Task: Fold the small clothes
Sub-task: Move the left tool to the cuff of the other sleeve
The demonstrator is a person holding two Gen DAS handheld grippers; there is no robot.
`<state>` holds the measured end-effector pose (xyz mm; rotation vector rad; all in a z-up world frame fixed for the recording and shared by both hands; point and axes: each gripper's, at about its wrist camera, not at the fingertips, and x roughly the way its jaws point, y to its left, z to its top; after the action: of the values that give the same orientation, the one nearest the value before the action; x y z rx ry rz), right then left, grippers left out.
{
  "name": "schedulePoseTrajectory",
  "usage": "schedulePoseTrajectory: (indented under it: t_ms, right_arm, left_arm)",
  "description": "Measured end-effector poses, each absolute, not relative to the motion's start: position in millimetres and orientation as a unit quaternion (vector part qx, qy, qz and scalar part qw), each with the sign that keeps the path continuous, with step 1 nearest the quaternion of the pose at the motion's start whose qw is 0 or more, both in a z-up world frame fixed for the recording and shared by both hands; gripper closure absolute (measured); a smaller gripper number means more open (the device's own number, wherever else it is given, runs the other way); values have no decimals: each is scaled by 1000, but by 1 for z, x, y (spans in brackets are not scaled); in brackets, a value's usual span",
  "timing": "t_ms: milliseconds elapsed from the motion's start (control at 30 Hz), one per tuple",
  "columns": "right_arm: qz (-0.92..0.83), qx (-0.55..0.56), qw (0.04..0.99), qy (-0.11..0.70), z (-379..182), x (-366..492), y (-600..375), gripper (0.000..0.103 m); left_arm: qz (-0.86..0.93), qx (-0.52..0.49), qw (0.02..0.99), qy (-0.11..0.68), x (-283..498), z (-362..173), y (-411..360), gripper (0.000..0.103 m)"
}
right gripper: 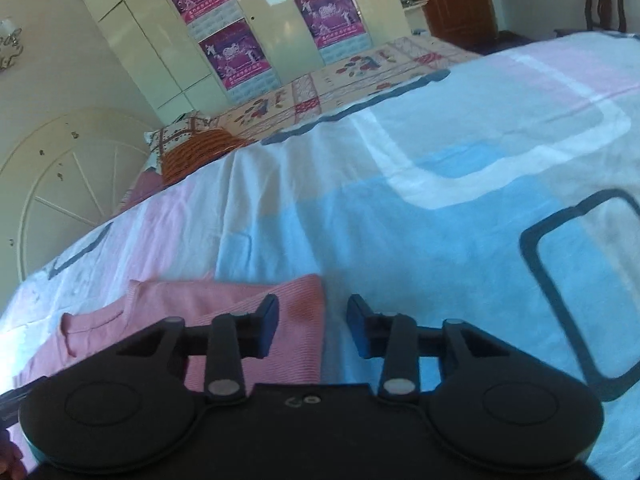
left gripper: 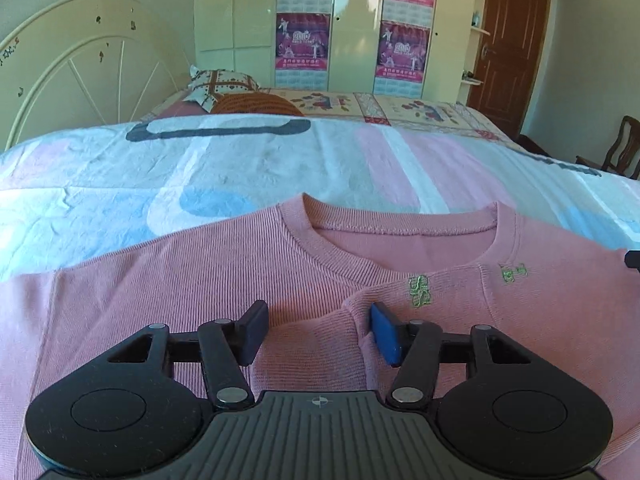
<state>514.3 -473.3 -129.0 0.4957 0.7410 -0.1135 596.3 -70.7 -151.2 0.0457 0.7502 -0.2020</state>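
Pink sweater [left gripper: 240, 280] flat on bedsheet [left gripper: 120, 168], neckline pointing away, both grippers' fingers apart, gripping nothing

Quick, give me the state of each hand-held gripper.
Left hand-held gripper: open, above the pink sweater, holding nothing.
Right hand-held gripper: open, empty.

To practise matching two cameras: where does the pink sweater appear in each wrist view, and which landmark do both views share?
Left wrist: the pink sweater fills the lower half, neckline at upper centre-right.
Right wrist: it lies at lower left, its edge between the fingers of the right gripper.
Shared landmark: the purple posters on the wardrobe doors.
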Motion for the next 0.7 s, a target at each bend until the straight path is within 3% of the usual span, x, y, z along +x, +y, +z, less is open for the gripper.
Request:
schedulePoseTrajectory:
  t_ms: [67,200,300,333,433,700]
  right_arm:
    - [-42,226,902,365,-131,522,-469,99]
    - [-62,205,908,360,-134,523,-472,103]
    - [-74,193,907,368,-127,522,-467,95]
    - [-81,172,911,365,-121,517,-461,85]
    - [-57,133,916,373,-112,499,-445,91]
    - [-47,57,910,408,-114,431,-403,88]
  left_arm:
    - [-95,30,925,367,599,-152,-72,47]
    - [-91,51,926,363,602,-154,-77,44]
    - [-81,61,929,355,596,-142,-77,41]
    - [-77,66,936,337,588,-134,-78,41]
    - [-115,52,936,329,566,-122,-88,41]
    - [-170,84,915,356,508,-146,-118,41]
